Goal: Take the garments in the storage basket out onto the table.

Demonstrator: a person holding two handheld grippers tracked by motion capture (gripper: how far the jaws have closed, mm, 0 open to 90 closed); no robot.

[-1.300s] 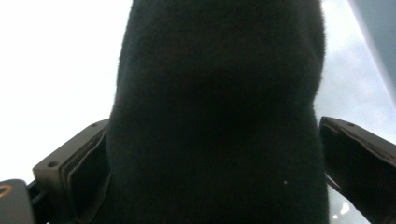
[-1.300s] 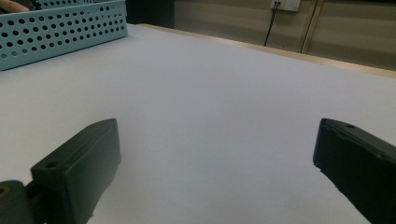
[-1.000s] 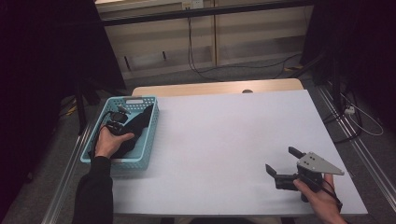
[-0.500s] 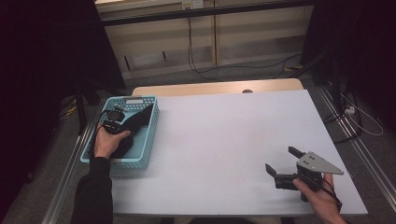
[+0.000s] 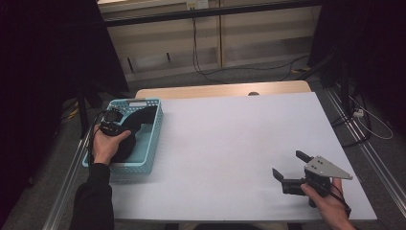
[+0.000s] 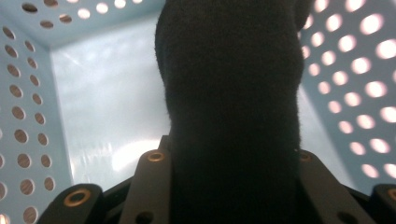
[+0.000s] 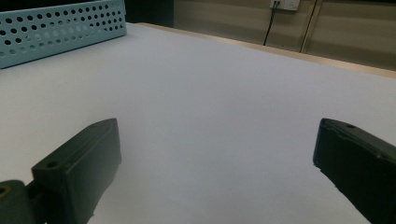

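A black fuzzy cloth lies in the light-blue perforated basket at the table's left edge. My left gripper reaches into that basket, held by a hand in a dark sleeve. In the left gripper view the cloth rises between the two jaws, which have just been closing and now press on it from both sides. My left gripper stands over the basket's pale floor. My right gripper rests open near the table's front right corner, nothing between its jaws.
The white table top stretches between the basket and the right gripper. In the right gripper view the basket's wall stands far off at the upper left. Dark frame posts, cables and a floor rail surround the table.
The left gripper has shifted slightly left and up inside the basket, and the black cloth has moved with it. The right hand and gripper have stayed still.
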